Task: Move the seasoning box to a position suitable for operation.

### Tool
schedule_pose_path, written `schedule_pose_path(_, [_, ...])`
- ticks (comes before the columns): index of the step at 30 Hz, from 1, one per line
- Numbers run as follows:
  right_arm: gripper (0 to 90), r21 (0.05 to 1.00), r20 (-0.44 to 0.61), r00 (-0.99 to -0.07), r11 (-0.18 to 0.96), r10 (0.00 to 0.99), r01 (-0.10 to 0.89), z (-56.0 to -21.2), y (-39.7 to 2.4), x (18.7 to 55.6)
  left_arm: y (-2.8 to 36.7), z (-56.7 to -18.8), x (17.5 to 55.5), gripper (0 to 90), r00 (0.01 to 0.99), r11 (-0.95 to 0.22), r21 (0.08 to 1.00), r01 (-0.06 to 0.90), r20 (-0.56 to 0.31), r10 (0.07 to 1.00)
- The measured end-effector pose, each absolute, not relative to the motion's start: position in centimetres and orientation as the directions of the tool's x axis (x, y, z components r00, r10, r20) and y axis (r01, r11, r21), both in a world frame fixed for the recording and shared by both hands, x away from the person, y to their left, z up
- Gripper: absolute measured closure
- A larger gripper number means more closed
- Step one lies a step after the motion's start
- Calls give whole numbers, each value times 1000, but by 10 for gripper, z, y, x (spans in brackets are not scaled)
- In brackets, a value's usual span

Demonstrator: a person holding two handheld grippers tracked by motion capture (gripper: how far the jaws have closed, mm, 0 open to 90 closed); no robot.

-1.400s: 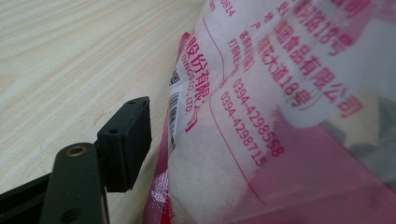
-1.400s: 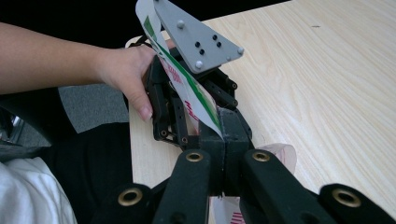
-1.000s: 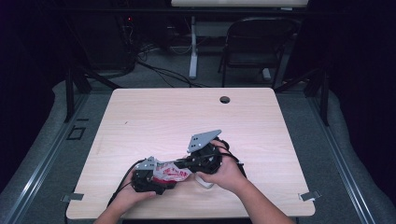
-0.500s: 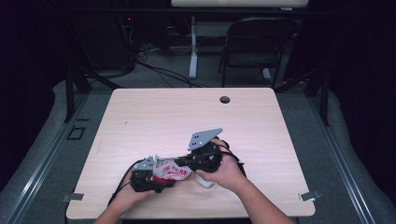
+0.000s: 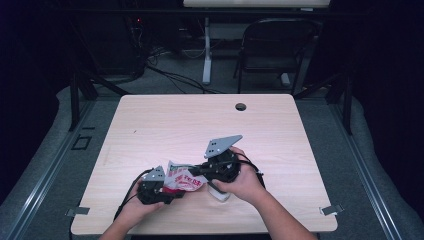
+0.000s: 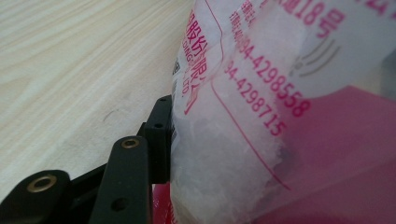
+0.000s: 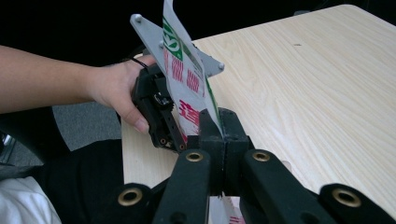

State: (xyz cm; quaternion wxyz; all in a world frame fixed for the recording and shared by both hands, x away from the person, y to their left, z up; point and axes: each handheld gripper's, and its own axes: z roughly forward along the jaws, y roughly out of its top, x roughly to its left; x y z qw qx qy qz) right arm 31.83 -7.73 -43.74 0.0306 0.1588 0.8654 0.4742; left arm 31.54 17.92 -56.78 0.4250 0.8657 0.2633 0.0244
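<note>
- The right gripper (image 7: 219,128) is clenched on the edge of a white plastic bag (image 5: 182,179) printed in red and green; in the right gripper view its two black jaws stand pressed together with the thin film pinched between them and rising upright from the pinch.
- The left gripper (image 5: 167,192) sits at the bag's other end, near the front edge of the table (image 5: 165,125). Its jaws have just been closing, with the bag between them.
- In the left gripper view one black jaw lies against the crinkled film (red digits and lettering run across it), while the other jaw is hidden behind the bag, so I cannot tell whether the pads press on it yet.
- In the high view the bag is stretched between the two grippers, just above the light wooden table, slightly left of the middle and close to the person's side.
- The person's left hand (image 7: 119,91) wraps the left gripper's body; the right hand (image 5: 240,177) holds the right gripper, its grey three-cornered plate tilted upward.
- A small dark hole (image 5: 241,106) marks the table near its far edge, well apart from the bag.
</note>
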Motion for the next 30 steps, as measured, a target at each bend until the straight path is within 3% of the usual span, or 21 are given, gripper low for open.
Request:
schedule_pose_path(13, [900,838,108,-939,478,326,262,-434,-84,322,183,-549,316,596,851,-536,718,443,-149,504])
schedule_pose_path(30, [900,848,118,-920,445,373,289,-437,-102,323,172,-519,316,604,815,-641,670,374,92,572])
